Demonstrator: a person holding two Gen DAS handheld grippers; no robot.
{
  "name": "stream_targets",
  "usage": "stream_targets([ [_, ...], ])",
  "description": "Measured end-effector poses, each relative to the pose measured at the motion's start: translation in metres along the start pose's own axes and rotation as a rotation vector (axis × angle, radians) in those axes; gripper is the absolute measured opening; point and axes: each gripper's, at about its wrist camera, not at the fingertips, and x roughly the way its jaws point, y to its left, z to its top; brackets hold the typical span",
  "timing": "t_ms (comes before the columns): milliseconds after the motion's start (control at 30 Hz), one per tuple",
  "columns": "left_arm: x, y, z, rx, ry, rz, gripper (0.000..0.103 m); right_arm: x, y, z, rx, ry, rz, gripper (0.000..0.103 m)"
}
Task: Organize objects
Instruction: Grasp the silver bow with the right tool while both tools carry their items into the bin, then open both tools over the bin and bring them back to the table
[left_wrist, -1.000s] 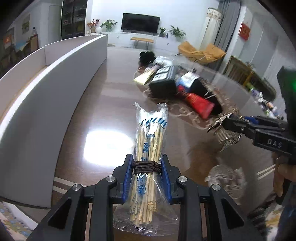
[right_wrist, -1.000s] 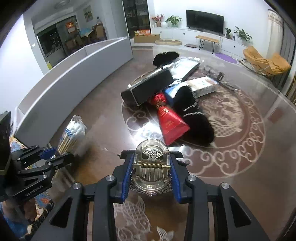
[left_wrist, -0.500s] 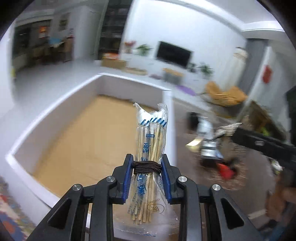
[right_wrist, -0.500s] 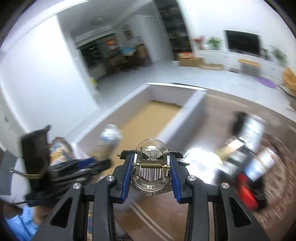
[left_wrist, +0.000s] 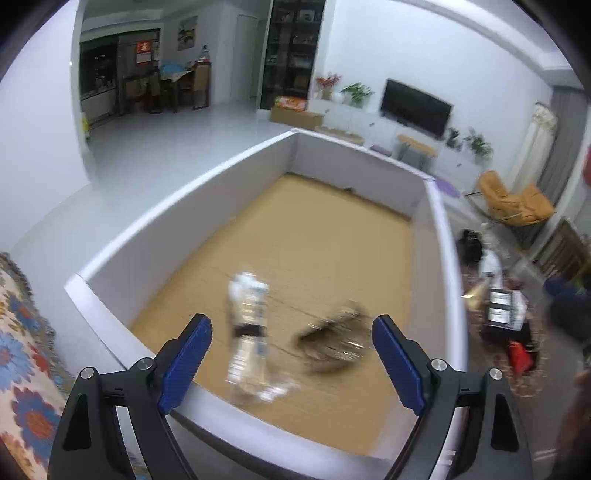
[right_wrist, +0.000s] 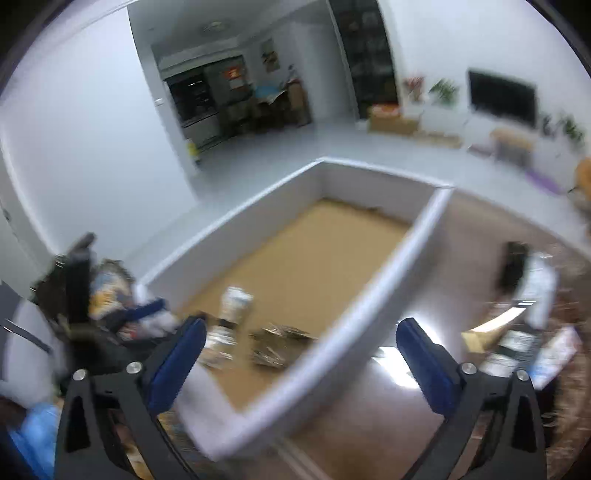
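Note:
A wrapped bundle of wooden chopsticks (left_wrist: 248, 332) and a glittery metal ornament (left_wrist: 334, 341) are loose over the brown floor of a large white-walled box (left_wrist: 184, 188), both blurred by motion. My left gripper (left_wrist: 291, 325) hangs above the box's near wall with its jaws opening, and its pads touch nothing. In the right wrist view, the chopsticks (right_wrist: 232, 312) and ornament (right_wrist: 280, 345) sit inside the box (right_wrist: 388, 273). My right gripper (right_wrist: 301, 326) is over the box's near corner, jaws opening and nothing held. The left gripper (right_wrist: 146, 310) shows blurred at the left.
A pile of boxes, packets and dark items (left_wrist: 504, 314) lies on the glossy table to the right of the box, also seen as a pile (right_wrist: 528, 332) in the right wrist view. A floral cloth (left_wrist: 22, 354) lies left of the box.
Both grippers swung from the table over to the box, then opened. The chopsticks left the left gripper and the ornament left the right gripper; both now lie loose in the box.

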Motion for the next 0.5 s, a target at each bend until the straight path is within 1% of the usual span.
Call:
stream_targets([
  [33, -0.006, -0.011, -0.006, 0.006, -0.004, -0.032, 0.088, -0.004, -0.009, -0.011, -0.004, 0.003, -0.031, 0.103],
  [100, -0.025, -0.038, -0.017, 0.033, -0.007, -0.114, 0.088, -0.012, -0.037, -0.052, -0.008, 0.034, -0.137, 0.103],
  [133, -0.03, -0.054, -0.025, 0.056, -0.004, -0.162, 0.089, -0.018, -0.052, -0.071, -0.004, 0.051, -0.192, 0.103],
  [167, -0.036, -0.074, -0.033, 0.09, 0.004, -0.217, 0.089, -0.023, -0.072, -0.102, 0.011, 0.082, -0.26, 0.103],
  [200, -0.041, -0.094, -0.043, 0.131, 0.012, -0.269, 0.089, -0.026, -0.088, -0.123, 0.029, 0.109, -0.298, 0.103],
  [233, -0.045, -0.115, -0.052, 0.174, 0.024, -0.314, 0.093, -0.029, -0.104, -0.147, 0.054, 0.141, -0.333, 0.103],
  [267, -0.042, -0.137, -0.054, 0.208, 0.039, -0.345, 0.099, -0.035, -0.12, -0.168, 0.085, 0.171, -0.366, 0.103],
  [300, -0.04, -0.157, -0.064, 0.245, 0.058, -0.378, 0.101, -0.042, -0.137, -0.189, 0.123, 0.195, -0.4, 0.103],
  [333, -0.034, -0.176, -0.074, 0.277, 0.081, -0.396, 0.102, -0.051, -0.152, -0.203, 0.153, 0.204, -0.424, 0.103],
  [400, -0.019, -0.208, -0.095, 0.323, 0.128, -0.393, 0.102, -0.067, -0.176, -0.225, 0.203, 0.206, -0.477, 0.103],
  [500, 0.016, -0.247, -0.116, 0.384, 0.186, -0.363, 0.102, -0.08, -0.198, -0.232, 0.235, 0.202, -0.516, 0.103],
])
